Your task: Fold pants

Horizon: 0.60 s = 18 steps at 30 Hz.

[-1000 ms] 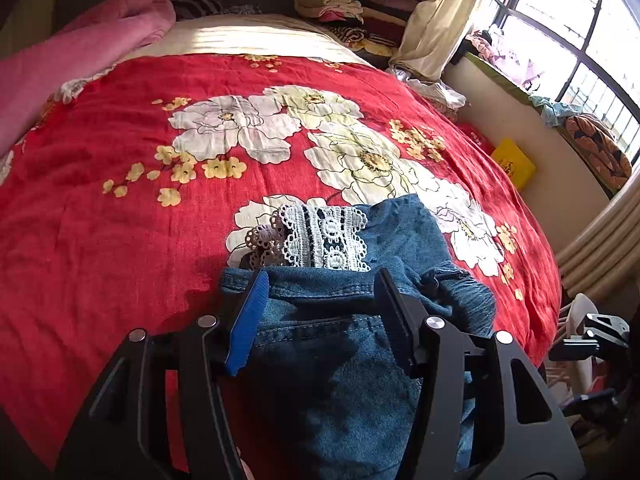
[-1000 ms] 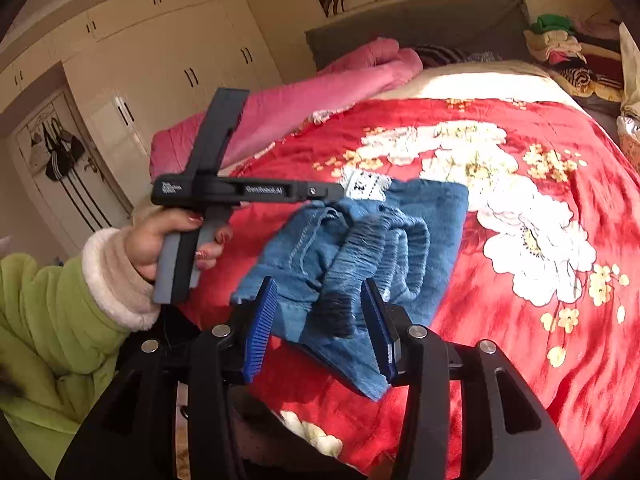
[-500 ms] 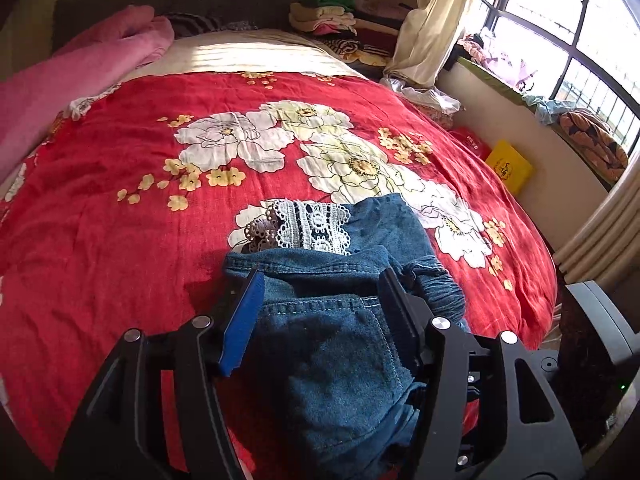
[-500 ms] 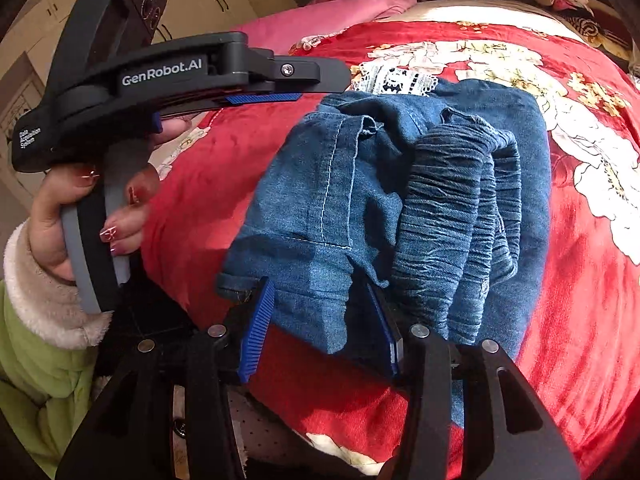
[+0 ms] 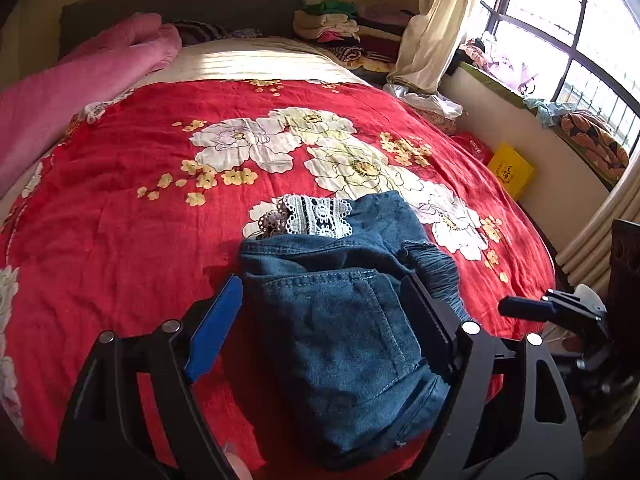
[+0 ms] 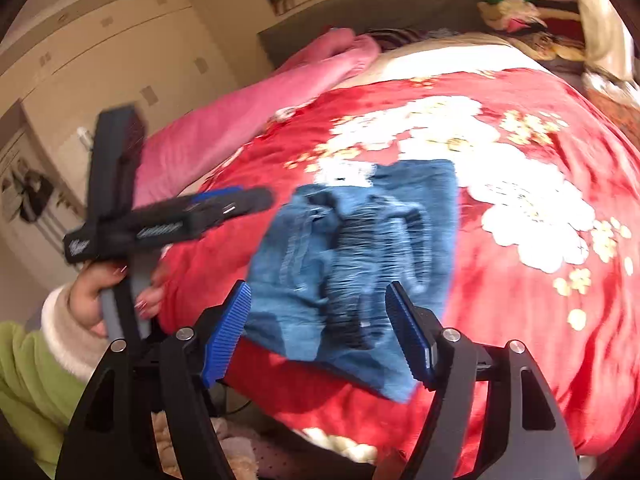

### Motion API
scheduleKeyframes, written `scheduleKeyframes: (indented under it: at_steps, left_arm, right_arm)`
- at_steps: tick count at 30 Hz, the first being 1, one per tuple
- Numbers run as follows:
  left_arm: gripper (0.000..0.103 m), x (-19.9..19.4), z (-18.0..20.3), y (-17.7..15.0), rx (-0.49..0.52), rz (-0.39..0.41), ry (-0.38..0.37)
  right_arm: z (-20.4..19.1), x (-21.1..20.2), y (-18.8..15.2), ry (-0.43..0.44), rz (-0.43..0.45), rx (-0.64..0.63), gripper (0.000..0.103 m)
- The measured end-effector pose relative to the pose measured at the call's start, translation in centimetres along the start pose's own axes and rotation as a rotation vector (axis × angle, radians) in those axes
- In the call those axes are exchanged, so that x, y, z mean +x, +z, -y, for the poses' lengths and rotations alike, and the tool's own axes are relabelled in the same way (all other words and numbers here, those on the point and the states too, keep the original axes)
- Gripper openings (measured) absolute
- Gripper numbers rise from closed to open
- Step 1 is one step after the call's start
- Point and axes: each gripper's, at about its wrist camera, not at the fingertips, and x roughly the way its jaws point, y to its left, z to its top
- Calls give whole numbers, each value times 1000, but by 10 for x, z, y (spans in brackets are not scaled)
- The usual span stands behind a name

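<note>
Left wrist view: your left gripper has its two fingers wide apart, and nothing is pinched between them. The folded blue denim pants lie under it on the red bedspread with big white flowers, near the edge of the bed closest to you. A strip of white lace sticks out at the far end of the pants. A pink blanket is bunched up on the far left, and a yellow box sits on the floor by the window.

In the right wrist view, which is blurry, your right gripper is also spread apart and holds nothing. The pants lie just past its blue fingertips. Your left hand holds the other gripper beside the bed.
</note>
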Motion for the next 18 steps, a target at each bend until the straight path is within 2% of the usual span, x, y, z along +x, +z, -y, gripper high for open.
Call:
scheduleKeyframes:
  at_steps: [4,8,9,12,18]
  left_arm:
    - [81,9,-9,-11,-22,-31,22]
    - [86,25,-21,-20,-61,-67,39]
    - [87,28,-23,-21,-71,-74,32]
    - [88,37,-26,-26,-87,-91,22]
    - [88,54,-27,-39,-88,-119,29]
  right_arm:
    - [32,17,5,-41,-5,114,74]
    - [51,25,4,-22,-29,191,81]
    - [54,28,3,-15,-32,200,84]
    - [59,37,2,-29,-55,211,87]
    - [60,48,-3,-38,-65,204,88]
